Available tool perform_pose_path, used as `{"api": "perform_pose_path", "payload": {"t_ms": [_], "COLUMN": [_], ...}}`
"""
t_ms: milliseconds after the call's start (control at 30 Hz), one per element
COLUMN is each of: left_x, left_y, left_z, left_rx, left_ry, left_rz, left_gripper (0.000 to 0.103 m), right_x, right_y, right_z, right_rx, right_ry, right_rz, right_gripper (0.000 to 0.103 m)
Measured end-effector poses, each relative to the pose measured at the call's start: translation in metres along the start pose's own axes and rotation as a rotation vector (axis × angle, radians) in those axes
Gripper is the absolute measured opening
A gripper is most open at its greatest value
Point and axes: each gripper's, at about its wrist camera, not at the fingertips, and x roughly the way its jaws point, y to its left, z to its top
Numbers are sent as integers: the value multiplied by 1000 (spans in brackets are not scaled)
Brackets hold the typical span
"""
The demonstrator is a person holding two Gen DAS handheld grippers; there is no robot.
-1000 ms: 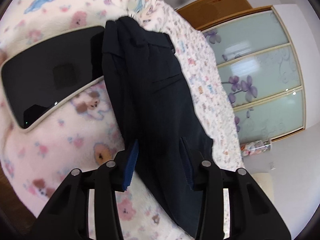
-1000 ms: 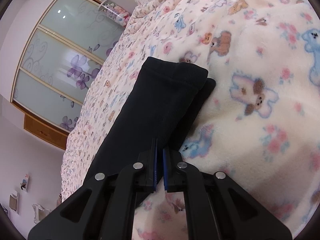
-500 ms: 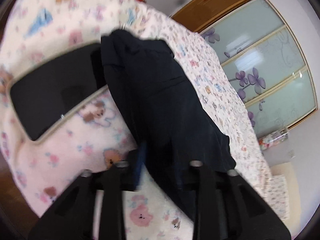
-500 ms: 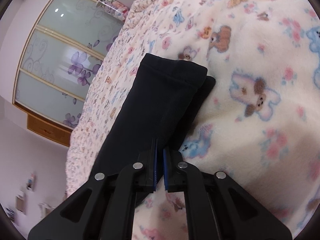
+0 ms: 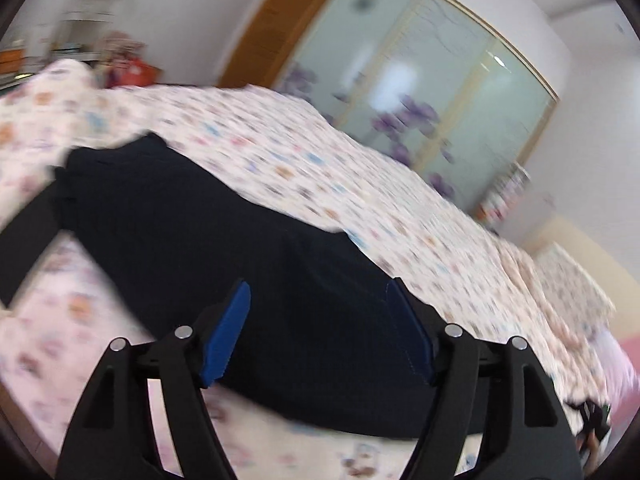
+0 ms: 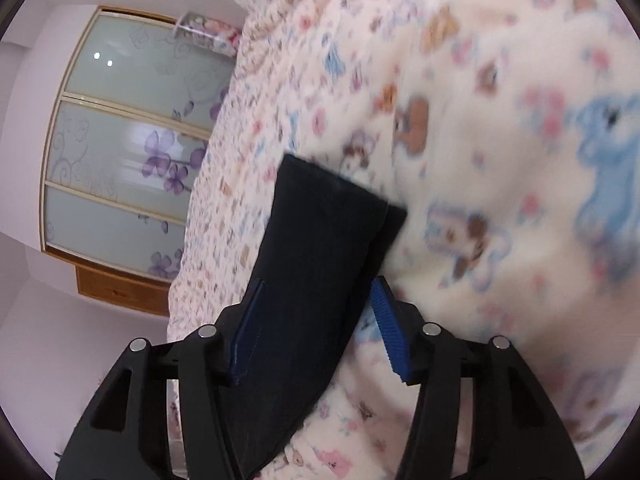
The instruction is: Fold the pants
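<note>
The dark navy pants (image 5: 224, 232) lie flat on the patterned blanket, folded lengthwise. In the left wrist view the waist end runs off to the upper left. My left gripper (image 5: 320, 312) is open, its blue pads either side of the pants' middle part. In the right wrist view the leg ends (image 6: 328, 216) point up and right, one cuff over the other. My right gripper (image 6: 316, 312) is open, its jaws spread across the legs just short of the cuffs.
A fluffy cream blanket (image 6: 500, 160) with bear and flower prints covers the bed. A black flat device (image 5: 24, 240) lies under the waist at the left. A wardrobe with frosted flower doors (image 5: 420, 92) stands behind the bed.
My right gripper was shut on the pant legs and has opened. My left gripper has swung so its view now looks lower across the bed; it stays open.
</note>
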Motion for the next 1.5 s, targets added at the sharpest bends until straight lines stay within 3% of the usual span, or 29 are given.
{"api": "perform_pose_path", "payload": {"t_ms": [67,133,167,200,267,367,467,533,567,600,633,800,967,1100,1267,1333,1367,1400,1500], "left_x": [18,33,39,44,53,62,61,61,62,63,63,56,56,56,58,58,57,57,56], "left_y": [-10,-13,-13,-11,-7,-3,-12,-17,-18,-18,-16,-2,3,6,8,9,10,10,12], "left_z": [-7,-14,-18,-21,-30,-42,-58,-64,-67,-67,-67,-68,-69,-68,-66,-66,-67,-67,-67], "left_rx": [19,22,21,20,28,69,169,211,221,220,213,148,125,109,94,90,87,84,77], "left_ry": [46,82,98,107,126,111,59,44,40,38,36,-4,-23,-31,-34,-37,-39,-40,-42], "left_rz": [-21,-25,-20,-13,12,29,15,-2,-10,-14,-23,-130,-177,-207,-230,-237,-243,-249,-258], "left_gripper": [74,74,75,75,75,79,89,98,101,101,101,101,101,101,101,101,101,101,101], "right_x": [1,5,9,13,13,-6,-8,12,27,40,54,148,220,244,269,279,278,273,264], "right_y": [1,1,0,-1,-3,26,81,130,156,178,199,285,333,348,349,347,345,345,357], "right_z": [4,8,10,11,10,-7,-31,-56,-74,-93,-111,-211,-306,-359,-388,-393,-393,-394,-403], "right_rx": [-13,-23,-35,-39,-50,-231,-500,-693,-785,-868,-943,-1105,-1330,-1514,-1629,-1621,-1622,-1635,-1688], "right_ry": [-14,-21,-14,-7,-1,-126,-167,-52,26,101,179,575,763,798,812,820,815,801,692], "right_rz": [-39,-41,-57,-88,-139,-261,-172,-37,25,100,167,364,395,388,308,282,288,293,287], "right_gripper": [54,45,27,15,15,19,19,41,72,82,81,63,61,61,59,46,23,8,7]}}
